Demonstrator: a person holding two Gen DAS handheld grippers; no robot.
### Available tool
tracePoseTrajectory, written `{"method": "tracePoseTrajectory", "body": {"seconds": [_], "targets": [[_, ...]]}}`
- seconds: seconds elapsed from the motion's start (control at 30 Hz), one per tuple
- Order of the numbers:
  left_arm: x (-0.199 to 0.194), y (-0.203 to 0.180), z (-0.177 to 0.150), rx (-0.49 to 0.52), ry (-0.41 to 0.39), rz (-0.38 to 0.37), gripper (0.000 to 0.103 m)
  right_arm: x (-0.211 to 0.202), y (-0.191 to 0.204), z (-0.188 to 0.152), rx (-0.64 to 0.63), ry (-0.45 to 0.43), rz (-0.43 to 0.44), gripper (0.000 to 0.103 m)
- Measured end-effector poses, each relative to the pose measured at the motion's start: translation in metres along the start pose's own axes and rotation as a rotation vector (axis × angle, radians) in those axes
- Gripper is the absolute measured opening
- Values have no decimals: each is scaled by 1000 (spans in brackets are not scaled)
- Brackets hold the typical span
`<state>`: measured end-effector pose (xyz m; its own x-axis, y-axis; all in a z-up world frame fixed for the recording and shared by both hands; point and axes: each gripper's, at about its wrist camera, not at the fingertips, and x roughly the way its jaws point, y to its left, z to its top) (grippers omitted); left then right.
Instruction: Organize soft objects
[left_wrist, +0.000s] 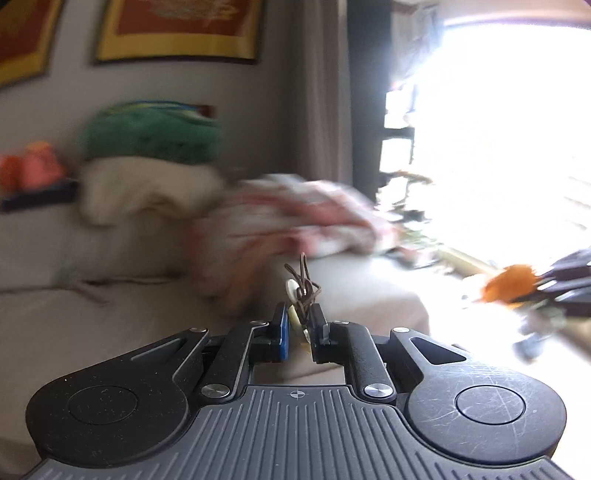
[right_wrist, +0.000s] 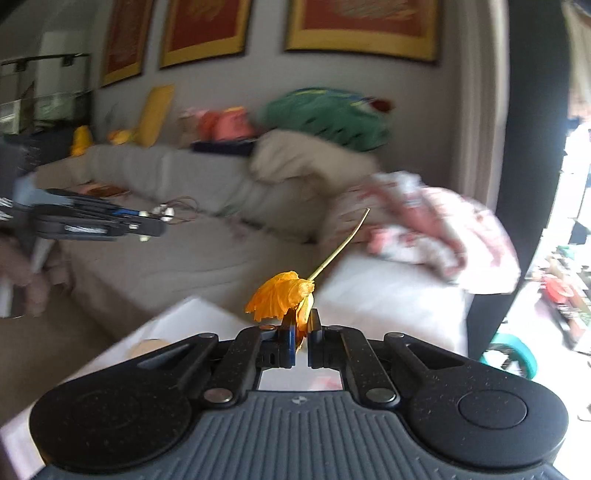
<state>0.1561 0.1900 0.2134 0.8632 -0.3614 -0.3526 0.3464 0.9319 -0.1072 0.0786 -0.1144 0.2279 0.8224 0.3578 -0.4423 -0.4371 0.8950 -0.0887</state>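
Observation:
My left gripper (left_wrist: 300, 325) is shut on a small bundle of brown cord with pale shell-like discs (left_wrist: 301, 291), held up in the air above the grey sofa (left_wrist: 110, 317). The right gripper (right_wrist: 303, 325) is shut on an orange fabric flower (right_wrist: 282, 295) whose thin pale stem sticks up to the right. In the right wrist view the left gripper (right_wrist: 159, 221) shows at the left, with a hand (right_wrist: 26, 273) behind it. In the left wrist view the right gripper (left_wrist: 554, 284) with the orange flower (left_wrist: 508, 282) appears at the far right.
On the sofa lie a crumpled pink and white cloth (right_wrist: 436, 225), a cream cushion (right_wrist: 306, 158) and a green plush (right_wrist: 325, 114). Orange and yellow soft toys (right_wrist: 225, 123) sit along the sofa back. A white surface (right_wrist: 177, 325) lies below the right gripper. Framed pictures (right_wrist: 362, 26) hang above.

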Motion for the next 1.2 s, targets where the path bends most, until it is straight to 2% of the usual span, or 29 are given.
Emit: {"method": "tracePoseTrajectory", "body": {"seconds": [0.1, 0.2, 0.23, 0.3, 0.33, 0.37, 0.43, 0.53, 0.63, 0.73, 0.8, 0.9, 1.0, 1.07, 1.13, 1.2], "targets": [[36, -46, -4, -32, 55, -134, 14, -7, -34, -19, 58, 34, -9, 5], [87, -89, -25, -71, 135, -224, 17, 5, -60, -50, 122, 99, -6, 5], [107, -99, -32, -89, 189, -233, 18, 12, -66, -62, 141, 125, 3, 6], [141, -116, -49, -110, 273, -184, 17, 28, -75, -86, 172, 188, 52, 12], [150, -121, -59, -123, 286, -157, 17, 36, -79, -95, 200, 219, 55, 23], [157, -123, -66, -138, 298, -151, 17, 43, -85, -105, 235, 242, 50, 38], [162, -125, -76, -176, 318, -197, 17, 51, -93, -124, 309, 268, 60, 55], [151, -132, -81, -198, 312, -238, 17, 55, -95, -141, 348, 282, 19, 56], [127, -134, -77, -154, 273, -200, 17, 47, -89, -154, 365, 266, -65, 56], [84, -139, -88, -110, 243, -142, 17, 27, -72, -160, 348, 208, -149, 58], [50, -143, -107, -82, 225, -79, 17, 9, -54, -166, 308, 165, -194, 65], [8, -148, -154, -85, 202, 22, 17, -17, -27, -178, 257, 126, -250, 74], [-10, -149, -204, -120, 227, 116, 17, -37, -3, -196, 246, 104, -250, 87], [-7, -146, -226, -155, 277, 139, 17, -35, 8, -209, 259, 134, -219, 89], [0, -149, -238, -166, 316, 136, 17, -22, 18, -224, 271, 208, -187, 89], [4, -160, -242, -122, 315, 134, 21, -4, 22, -235, 295, 294, -171, 89]]}}
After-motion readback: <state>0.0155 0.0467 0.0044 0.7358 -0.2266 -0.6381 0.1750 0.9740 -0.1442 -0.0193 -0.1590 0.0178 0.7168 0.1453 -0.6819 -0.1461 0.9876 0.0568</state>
